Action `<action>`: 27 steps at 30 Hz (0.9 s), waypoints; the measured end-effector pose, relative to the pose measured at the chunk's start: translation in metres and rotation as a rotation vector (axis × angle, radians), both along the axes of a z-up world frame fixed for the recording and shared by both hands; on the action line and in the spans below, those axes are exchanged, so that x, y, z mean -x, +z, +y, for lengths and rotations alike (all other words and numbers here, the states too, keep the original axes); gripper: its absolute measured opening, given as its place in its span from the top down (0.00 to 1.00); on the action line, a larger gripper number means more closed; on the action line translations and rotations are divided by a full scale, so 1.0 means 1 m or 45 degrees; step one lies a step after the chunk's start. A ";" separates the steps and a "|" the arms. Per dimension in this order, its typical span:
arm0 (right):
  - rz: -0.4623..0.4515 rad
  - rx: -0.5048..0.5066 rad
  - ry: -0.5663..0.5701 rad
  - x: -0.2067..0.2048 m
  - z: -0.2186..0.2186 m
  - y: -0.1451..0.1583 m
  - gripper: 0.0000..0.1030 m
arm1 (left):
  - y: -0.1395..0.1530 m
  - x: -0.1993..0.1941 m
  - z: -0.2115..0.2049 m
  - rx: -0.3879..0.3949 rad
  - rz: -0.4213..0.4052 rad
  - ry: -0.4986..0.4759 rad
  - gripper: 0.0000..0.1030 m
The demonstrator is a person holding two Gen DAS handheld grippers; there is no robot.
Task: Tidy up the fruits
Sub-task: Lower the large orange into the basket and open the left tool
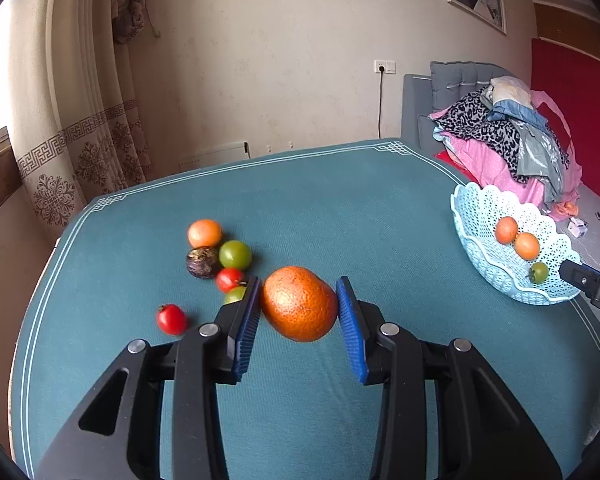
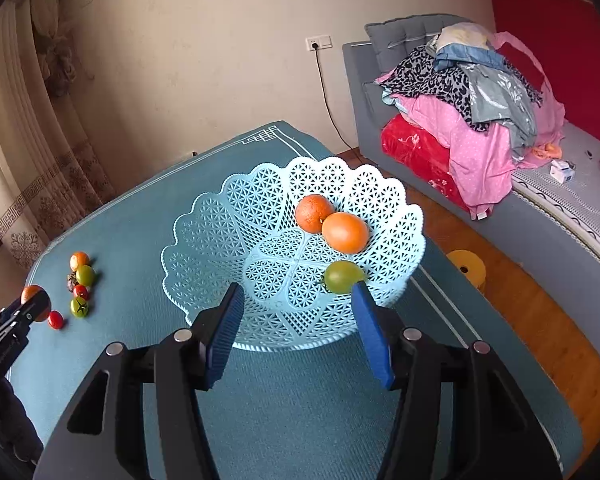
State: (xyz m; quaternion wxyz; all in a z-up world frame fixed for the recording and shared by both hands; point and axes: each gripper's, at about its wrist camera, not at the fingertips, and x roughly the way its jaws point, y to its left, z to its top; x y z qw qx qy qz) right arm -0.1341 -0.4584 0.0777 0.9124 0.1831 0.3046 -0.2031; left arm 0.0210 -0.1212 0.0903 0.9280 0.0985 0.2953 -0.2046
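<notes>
Left gripper [image 1: 298, 308] is seen at the centre of the left wrist frame, its blue pads [image 1: 247, 320] pressed against both sides of a large orange [image 1: 299, 304], which is held clear of the teal tablecloth [image 1: 340, 208]. Left of centre, loose fruit is grouped on the cloth: a small orange [image 1: 204, 233], a green tomato [image 1: 235, 255], a dark fruit [image 1: 201, 263] and two red tomatoes [image 1: 228, 279], [image 1: 171, 319]. Right gripper [image 2: 296, 332] is recorded with fingers spread, nothing between them, just in front of the light blue basket [image 2: 220, 232]. Within the basket, at right of centre, two oranges [image 2: 313, 213], [image 2: 345, 232] are touching; a green tomato [image 2: 342, 277] lies below them
</notes>
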 end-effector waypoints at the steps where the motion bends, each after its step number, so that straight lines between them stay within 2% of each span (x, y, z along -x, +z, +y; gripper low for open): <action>1: -0.010 -0.008 0.000 0.002 -0.001 -0.001 0.45 | 0.000 0.002 -0.005 0.003 0.010 -0.011 0.62; 5: -0.030 -0.014 0.002 0.009 -0.007 -0.005 0.45 | 0.002 0.011 -0.030 0.018 0.024 -0.074 0.62; 12: -0.074 0.051 0.025 0.020 -0.012 0.001 0.45 | 0.015 0.028 -0.079 0.048 0.013 -0.213 0.62; 16: -0.106 0.088 0.012 0.028 -0.016 0.005 0.40 | 0.017 0.035 -0.107 0.047 0.014 -0.281 0.62; 27: -0.108 0.084 -0.026 0.039 -0.034 0.000 0.39 | 0.002 0.037 -0.158 0.024 0.078 -0.394 0.62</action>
